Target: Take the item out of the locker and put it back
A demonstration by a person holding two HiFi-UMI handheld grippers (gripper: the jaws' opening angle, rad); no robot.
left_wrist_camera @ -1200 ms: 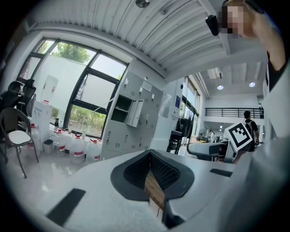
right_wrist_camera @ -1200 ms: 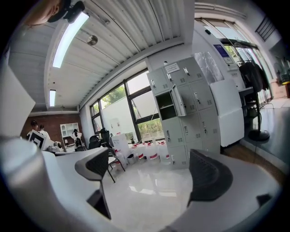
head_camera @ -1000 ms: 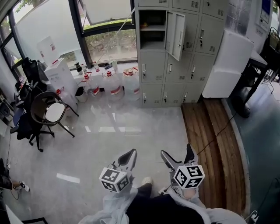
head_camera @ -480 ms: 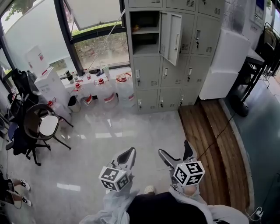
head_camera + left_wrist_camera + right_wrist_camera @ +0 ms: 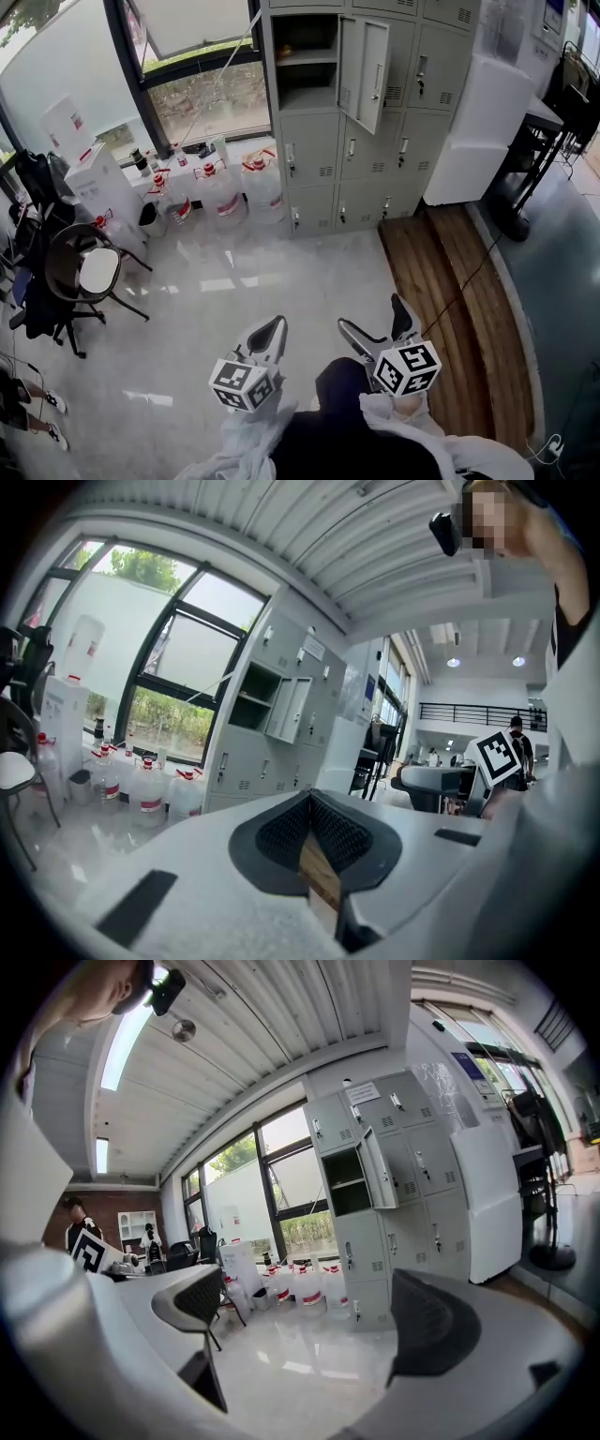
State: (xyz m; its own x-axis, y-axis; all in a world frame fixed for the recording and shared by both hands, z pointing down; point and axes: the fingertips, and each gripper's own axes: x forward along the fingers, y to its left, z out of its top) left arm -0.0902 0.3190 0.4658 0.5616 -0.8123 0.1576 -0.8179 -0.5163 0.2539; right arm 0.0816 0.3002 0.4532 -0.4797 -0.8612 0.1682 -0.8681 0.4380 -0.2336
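Left claw (image 5: 310, 806): jaws pressed together, nothing held. Right claw (image 5: 309, 1312): jaws wide apart, nothing between, only floor (image 5: 244, 281) seen past them. Both claws low, side by side, close to person (image 5: 347, 441). Locker (image 5: 394, 141) well ahead, next to window (image 5: 202, 94). One door (image 5: 364, 58) swung open. Open box (image 5: 302, 58) has shelf inside; item there too small to make out. Water jugs (image 5: 225, 192) on floor just left of locker. Chair (image 5: 86, 272) far left.
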